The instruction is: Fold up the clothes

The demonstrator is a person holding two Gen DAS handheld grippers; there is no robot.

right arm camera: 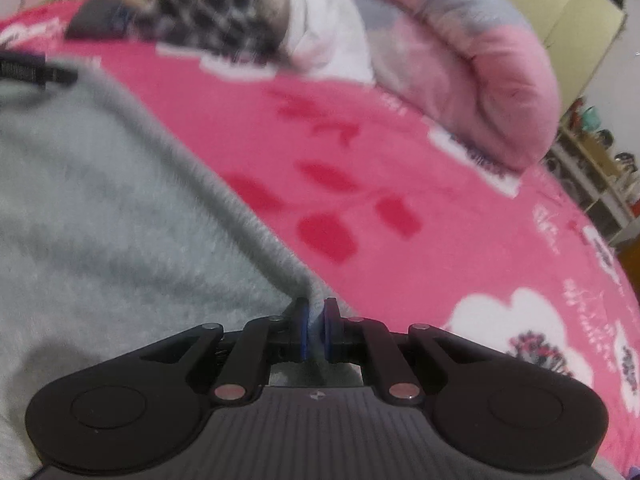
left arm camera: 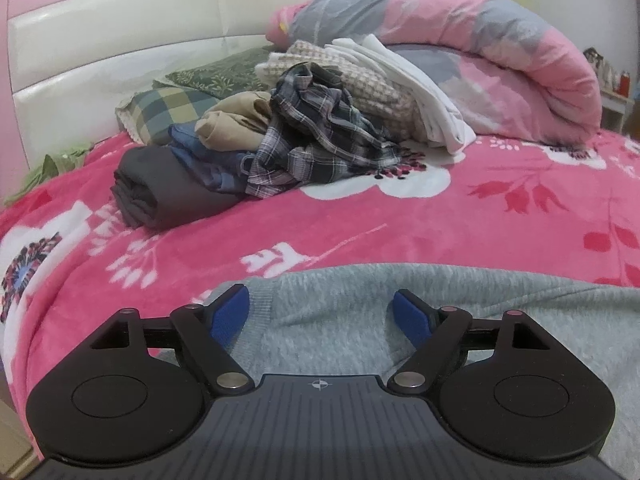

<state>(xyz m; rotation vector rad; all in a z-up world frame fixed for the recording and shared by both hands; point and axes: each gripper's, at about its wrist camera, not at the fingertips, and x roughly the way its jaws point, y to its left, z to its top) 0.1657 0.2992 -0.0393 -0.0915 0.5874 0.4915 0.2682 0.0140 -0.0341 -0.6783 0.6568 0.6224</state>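
Note:
A fuzzy grey sweater [left arm camera: 352,320] lies spread on the pink flowered blanket [left arm camera: 440,220]. In the left wrist view my left gripper [left arm camera: 320,312] hovers over the sweater's upper left corner, jaws wide, blue pads [left arm camera: 228,316] clear of the fabric. In the right wrist view the same grey sweater [right arm camera: 120,208] fills the left half. My right gripper [right arm camera: 316,328] is shut on the sweater's right corner, a fold of grey cloth pinched between its blue pads. The other gripper's dark edge [right arm camera: 32,70] shows at the sweater's far left.
A heap of clothes [left arm camera: 304,128], plaid, tan, blue, dark grey and white, sits at the back of the bed. A rolled pink and grey quilt [left arm camera: 480,60] lies behind it. A white and pink headboard [left arm camera: 120,52] stands on the left, shelves [right arm camera: 600,168] on the right.

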